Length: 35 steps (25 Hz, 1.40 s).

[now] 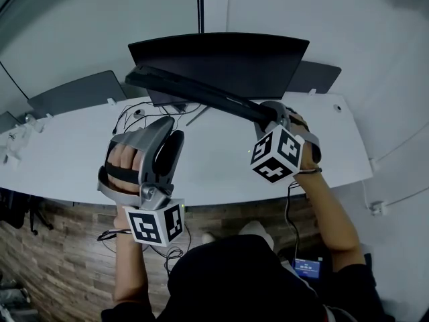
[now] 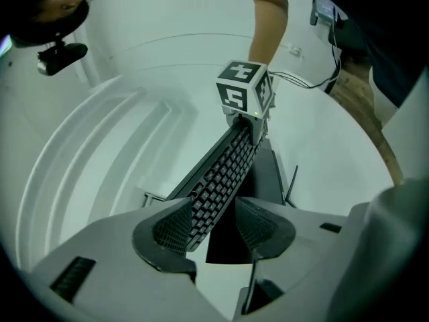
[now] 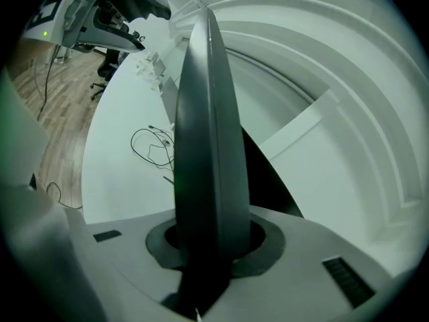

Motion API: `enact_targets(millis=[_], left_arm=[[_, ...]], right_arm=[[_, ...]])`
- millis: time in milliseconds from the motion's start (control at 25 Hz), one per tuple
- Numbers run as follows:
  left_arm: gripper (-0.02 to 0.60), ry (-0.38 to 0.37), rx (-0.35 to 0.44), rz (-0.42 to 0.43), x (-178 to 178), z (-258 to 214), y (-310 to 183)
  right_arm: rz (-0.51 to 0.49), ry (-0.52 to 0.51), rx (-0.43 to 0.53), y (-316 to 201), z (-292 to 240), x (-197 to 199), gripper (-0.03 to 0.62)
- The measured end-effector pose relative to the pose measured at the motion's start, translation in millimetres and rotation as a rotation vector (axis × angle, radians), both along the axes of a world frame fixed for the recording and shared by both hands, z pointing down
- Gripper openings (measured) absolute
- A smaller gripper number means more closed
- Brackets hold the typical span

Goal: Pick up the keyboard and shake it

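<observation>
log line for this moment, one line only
phase: keyboard lifted | right gripper: jaws shut on keyboard end | left gripper: jaws open, no grip | keyboard: above desk, tilted

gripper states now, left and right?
Left gripper: open, gripping nothing.
Right gripper: closed on one end of the thin black computer keyboard.

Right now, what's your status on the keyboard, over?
Right hand-held gripper shut on keyboard end. Left hand-held gripper open, not gripping. Keyboard off the desk, tilted; monitor behind it.
</observation>
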<state>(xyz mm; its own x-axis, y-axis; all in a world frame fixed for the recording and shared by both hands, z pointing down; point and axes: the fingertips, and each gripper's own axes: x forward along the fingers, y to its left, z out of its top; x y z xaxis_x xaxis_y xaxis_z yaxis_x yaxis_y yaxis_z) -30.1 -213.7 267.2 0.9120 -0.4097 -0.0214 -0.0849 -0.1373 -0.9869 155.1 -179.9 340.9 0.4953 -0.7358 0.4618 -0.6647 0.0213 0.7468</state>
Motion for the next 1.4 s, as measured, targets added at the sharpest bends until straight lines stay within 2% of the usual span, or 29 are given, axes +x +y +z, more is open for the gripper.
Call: enact_targets(millis=[120,320,760,1000,1160,1400], left_arm=[[0.202,-0.005,0.019,-0.007,1,0,0],[0.202,-0.019,0.052,-0.012,2,2,2],[0.218,-0.108,0.054,-0.031,13,24,0],[0.226,-0.178,0.048,-0.053,17,39,-4],[0.236,-0.263,0.045,-0.083,20,59,-8],[0.252,-0.335,0.004,-0.095,24,78,-9]], right_arm=[[0.012,0.03,-0.022,1,4,2,0.092],[0.019,0.136,-0.079,2,9,2,0.092],[-0.019,0.331,-0.146,-1,7,-13,0.092],[-0.046,0.372,-0.151,-6,7,-26,0.092],[-0.067,0.418,-0.162,-8,11,-37,0.094],[-0.113,0.433,-0.146,-18,15,-56,0.095]])
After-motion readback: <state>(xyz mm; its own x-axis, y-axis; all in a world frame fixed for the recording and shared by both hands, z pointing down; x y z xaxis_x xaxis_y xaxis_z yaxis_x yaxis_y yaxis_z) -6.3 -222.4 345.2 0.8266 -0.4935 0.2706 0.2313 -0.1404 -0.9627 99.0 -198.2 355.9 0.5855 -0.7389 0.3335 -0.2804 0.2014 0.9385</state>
